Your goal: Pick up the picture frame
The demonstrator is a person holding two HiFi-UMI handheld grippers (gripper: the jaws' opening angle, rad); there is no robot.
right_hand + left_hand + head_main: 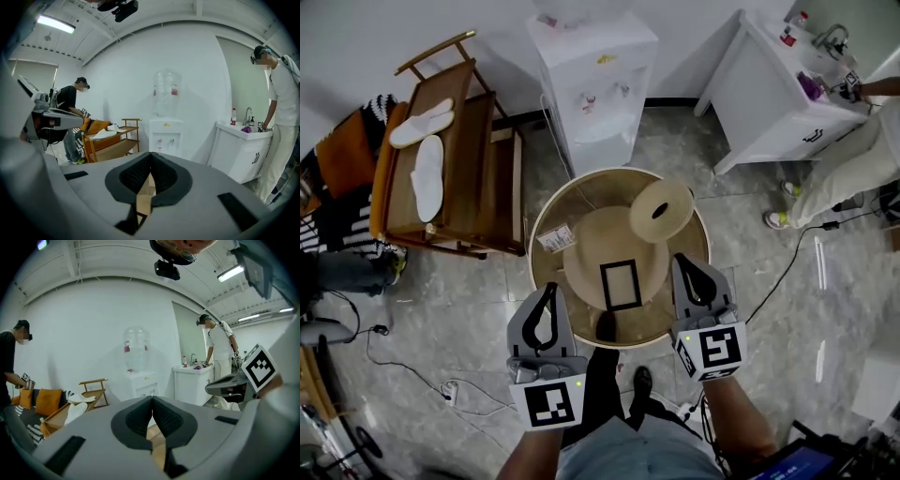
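Observation:
The picture frame [621,285], a thin black rectangle around a tan middle, lies flat on the round wooden table [581,193], near its front edge. My left gripper [550,290] hovers at the table's front left rim, to the left of the frame. Level with the frame on its right side is my right gripper [682,261]. Neither touches the frame. In the left gripper view the left gripper [152,400] has its pads meeting at the tips with nothing between them. The right gripper view shows the right gripper [151,155] likewise shut and empty.
A pale round roll [661,210] and a small packet [556,238] also lie on the table. Behind it stand a water dispenser [595,84], a wooden rack with white slippers [431,155] and a white sink cabinet [773,94] with a person [853,159] beside it. Cables run over the floor.

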